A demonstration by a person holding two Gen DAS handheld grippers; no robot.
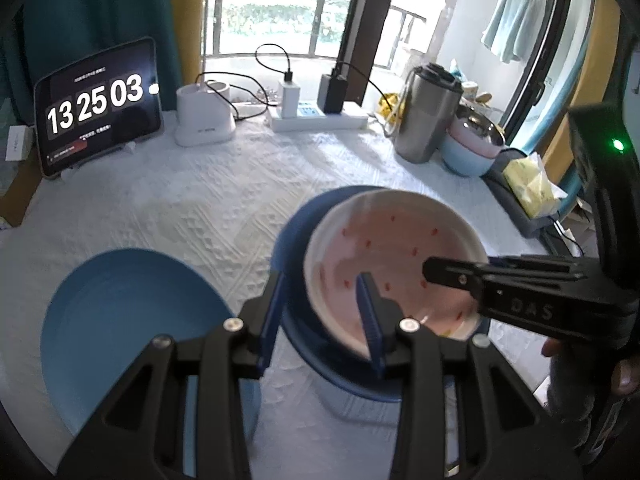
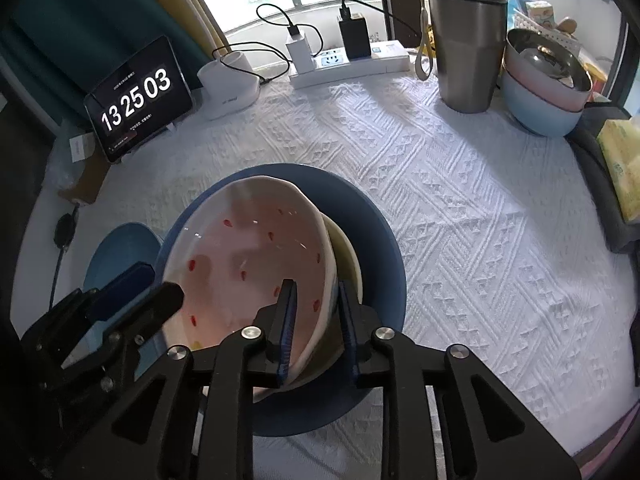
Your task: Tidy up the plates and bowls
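A pink-white bowl [image 1: 392, 248] [image 2: 248, 248] with red spots rests tilted inside a dark blue bowl [image 1: 296, 220] [image 2: 372, 240]. A cream bowl [image 2: 348, 252] shows under its right rim. My left gripper [image 1: 322, 276] [image 2: 162, 280] straddles the near-left rims. One pad lies on the blue bowl's outer wall and the other on the pink bowl's inside. My right gripper [image 2: 316, 283] stands open around the pink bowl's right rim, with a gap at its outer pad. One of its fingers [image 1: 448, 274] reaches into the bowl. A light blue plate [image 1: 128, 312] [image 2: 120, 248] lies to the left.
A white textured cloth [image 2: 460, 220] covers the table. At the back stand a tablet clock [image 2: 136, 100], a white holder [image 2: 230, 88], a power strip [image 2: 352, 62] and a steel tumbler [image 2: 466, 48]. Stacked light blue, pink and steel bowls [image 2: 544, 92] and a tissue pack [image 2: 622, 160] sit at the right.
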